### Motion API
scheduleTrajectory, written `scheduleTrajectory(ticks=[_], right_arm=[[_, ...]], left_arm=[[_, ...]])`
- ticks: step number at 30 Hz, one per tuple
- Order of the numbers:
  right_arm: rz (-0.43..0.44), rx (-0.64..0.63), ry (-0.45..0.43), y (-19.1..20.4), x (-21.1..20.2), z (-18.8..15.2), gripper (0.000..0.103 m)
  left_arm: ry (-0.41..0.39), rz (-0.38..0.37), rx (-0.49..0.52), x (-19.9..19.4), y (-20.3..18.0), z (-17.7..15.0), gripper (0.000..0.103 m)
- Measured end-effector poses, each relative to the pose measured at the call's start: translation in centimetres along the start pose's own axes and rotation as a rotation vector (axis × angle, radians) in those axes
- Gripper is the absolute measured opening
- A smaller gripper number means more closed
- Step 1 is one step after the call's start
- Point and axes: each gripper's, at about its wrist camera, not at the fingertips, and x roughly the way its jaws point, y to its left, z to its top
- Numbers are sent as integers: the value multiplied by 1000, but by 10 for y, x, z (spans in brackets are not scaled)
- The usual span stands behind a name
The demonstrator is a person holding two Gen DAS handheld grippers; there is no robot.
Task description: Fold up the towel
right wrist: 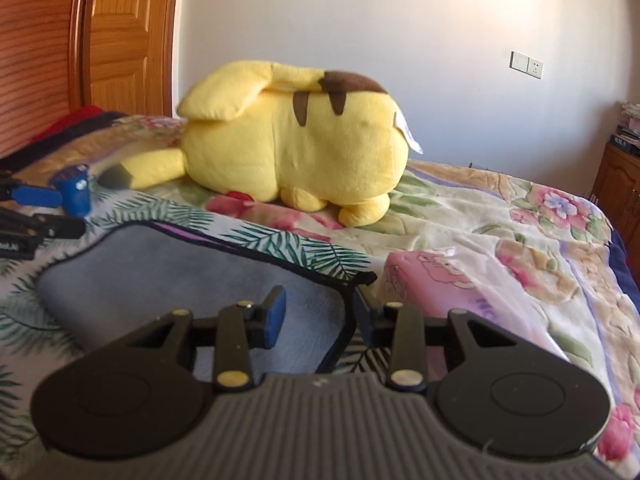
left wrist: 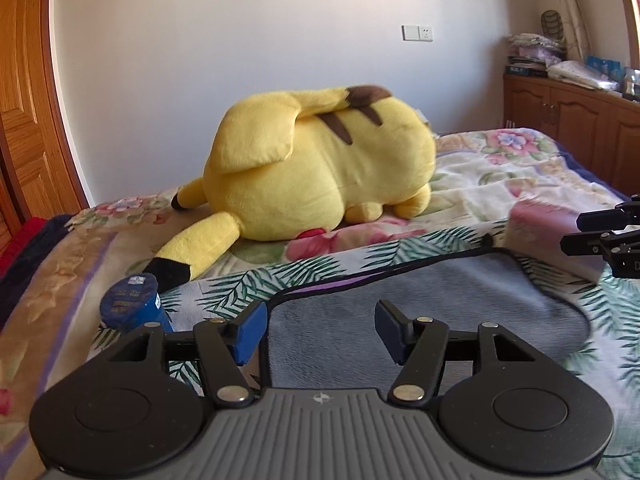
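Close under both cameras, the grey towel (left wrist: 420, 300) lies spread on a leaf-print cloth (left wrist: 240, 284) over the bed, its dark piped hem running along the far side. At its near left part the left gripper (left wrist: 320, 330) hovers with its blue-padded fingers (left wrist: 250, 332) spread wide and nothing between them; towel shows in the gap, but whether the pads touch the pile cannot be told. At the near right corner the right gripper (right wrist: 320, 314) is likewise spread and empty, straddling the hem so that one pad stands over the towel and the other just outside its edge. The step in hand looks like taking hold of the near corners, and doing it well would mean bringing each pair of pads low enough to catch only the towel and not the cloth beneath, pinching right at the hem on both sides evenly, then lifting together so the fold lands square against the far edge. A blue can (left wrist: 134, 300) stands just beside the towel's left side and could be knocked by a wide swing. Farther back a pink pack (right wrist: 424, 280) lies off the right corner, and beyond that a yellow plush toy (left wrist: 320, 160) rests well clear on the floral blanket (right wrist: 500, 216).
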Motion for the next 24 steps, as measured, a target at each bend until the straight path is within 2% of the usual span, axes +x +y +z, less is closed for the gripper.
scheduleTrajectory(ticks=[9,18,24], right_arm=[[23,30,-33,4,-66,14,39],[23,47,-59,13,-106,21,39],[26,53,-69,23,-128,24,43]], left_arm=[[-43,-22,20,-65,-16,21,46],[-76,-15,25,-118,-16,37,51],[-97,-20,28,-149,-19,41,53]])
